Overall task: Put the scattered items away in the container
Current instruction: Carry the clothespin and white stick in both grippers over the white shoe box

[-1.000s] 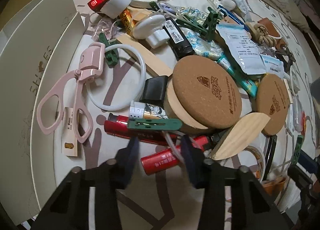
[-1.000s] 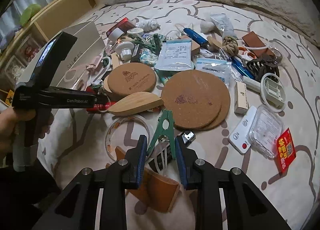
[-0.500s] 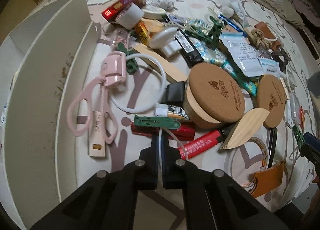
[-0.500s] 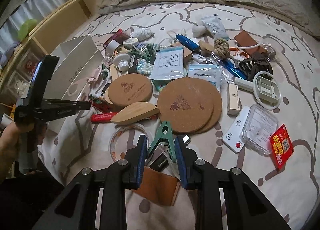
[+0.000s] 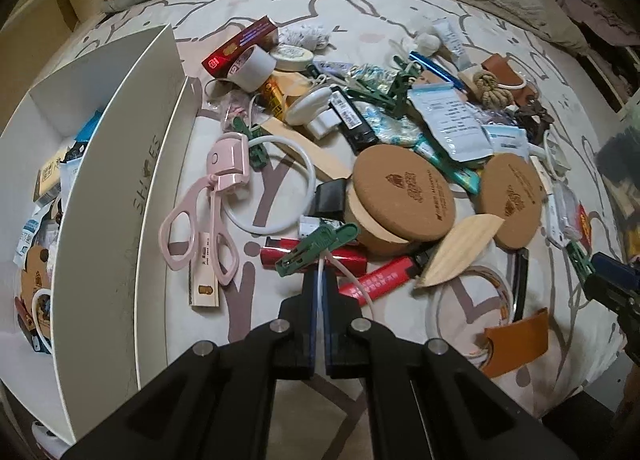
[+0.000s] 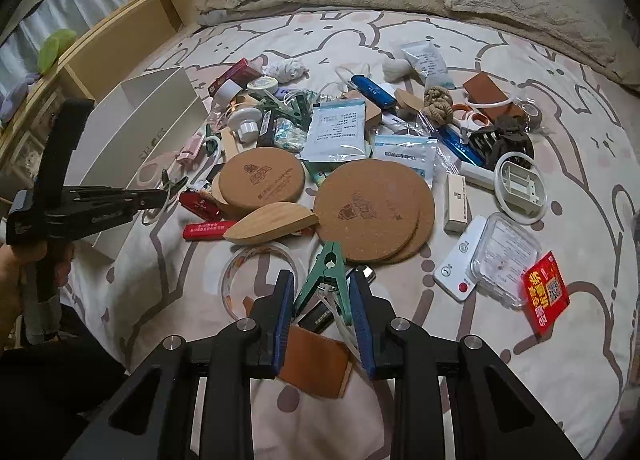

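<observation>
My left gripper (image 5: 319, 280) is shut on a thin white cord loop that carries a dark green clothes peg (image 5: 316, 246). The peg hangs tilted just above the red lighters (image 5: 376, 280). In the right wrist view that left gripper (image 6: 160, 196) hovers beside the white shoe box (image 6: 160, 108), held by a hand. My right gripper (image 6: 320, 280) is shut on a lighter green peg (image 6: 326, 276), whose legs sit between the blue pads above a brown leather card holder (image 6: 316, 360). The shoe box (image 5: 120, 188) stands open at the left with several items inside.
Clutter covers the bedspread: cork coasters (image 6: 372, 208), a wooden leaf-shaped piece (image 6: 268, 224), a pink eyelash curler (image 5: 212, 212), a white ring (image 5: 272, 184), tape rolls, packets and a white remote (image 6: 460, 264). Pillows lie at the far edge and a wooden shelf (image 6: 120, 40) stands on the left.
My left jaws closed on the white cord and lifted the dark green peg off the red lighters. The right gripper kept its hold on the lighter green peg.
</observation>
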Available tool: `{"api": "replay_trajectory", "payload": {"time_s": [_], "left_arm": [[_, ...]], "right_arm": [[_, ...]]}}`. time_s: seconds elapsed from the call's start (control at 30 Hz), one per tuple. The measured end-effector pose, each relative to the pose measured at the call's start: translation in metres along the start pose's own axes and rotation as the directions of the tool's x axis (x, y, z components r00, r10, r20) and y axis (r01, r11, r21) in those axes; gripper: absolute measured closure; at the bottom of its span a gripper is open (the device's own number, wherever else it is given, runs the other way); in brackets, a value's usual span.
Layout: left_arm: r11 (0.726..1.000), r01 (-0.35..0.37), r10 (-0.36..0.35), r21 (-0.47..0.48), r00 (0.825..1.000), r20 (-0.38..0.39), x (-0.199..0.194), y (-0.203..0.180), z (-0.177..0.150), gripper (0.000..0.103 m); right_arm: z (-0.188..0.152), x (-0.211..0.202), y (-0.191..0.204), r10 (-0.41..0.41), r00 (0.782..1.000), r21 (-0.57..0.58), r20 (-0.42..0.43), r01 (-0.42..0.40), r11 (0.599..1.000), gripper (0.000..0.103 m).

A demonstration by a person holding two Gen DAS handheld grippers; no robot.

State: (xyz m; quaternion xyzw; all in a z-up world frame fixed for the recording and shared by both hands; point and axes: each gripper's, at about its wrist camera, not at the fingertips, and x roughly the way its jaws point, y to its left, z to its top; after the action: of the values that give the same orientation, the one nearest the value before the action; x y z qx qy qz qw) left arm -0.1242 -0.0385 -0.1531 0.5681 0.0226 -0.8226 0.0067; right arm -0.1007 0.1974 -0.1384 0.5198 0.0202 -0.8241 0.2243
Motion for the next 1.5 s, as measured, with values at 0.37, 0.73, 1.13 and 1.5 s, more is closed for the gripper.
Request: {"api": "replay_trajectory", "payload": {"time_s": [0.37, 0.73, 1.13, 1.5], "left_arm": [[1.0, -0.017, 0.015, 0.012, 0.994, 0.111, -0.038, 0.003, 0.001, 0.1], [1.0, -0.008, 0.011, -0.011, 0.975, 0.221, -0.074, 0.014, 0.004, 0.1], [0.999, 0.003, 0.013, -0.05, 0.943, 0.333, -0.111, 0.035, 0.01, 0.1], [0.997, 0.0, 0.031, -0.076, 0.913, 0.406, -0.144, 0.056, 0.019, 0.1]], "right_arm": [[0.006, -0.025, 0.01, -0.048, 0.996, 0.0, 0.078, 0.048, 0.999, 0.074], [0.021, -0.058, 0.018, -0.044, 0.98, 0.0, 0.194, 0.044, 0.999, 0.074], [0.043, -0.089, 0.034, -0.029, 0.949, -0.007, 0.315, 0.033, 0.999, 0.074], [0.059, -0.11, 0.06, -0.026, 0.913, -0.049, 0.407, 0.05, 0.998, 0.074]]}}
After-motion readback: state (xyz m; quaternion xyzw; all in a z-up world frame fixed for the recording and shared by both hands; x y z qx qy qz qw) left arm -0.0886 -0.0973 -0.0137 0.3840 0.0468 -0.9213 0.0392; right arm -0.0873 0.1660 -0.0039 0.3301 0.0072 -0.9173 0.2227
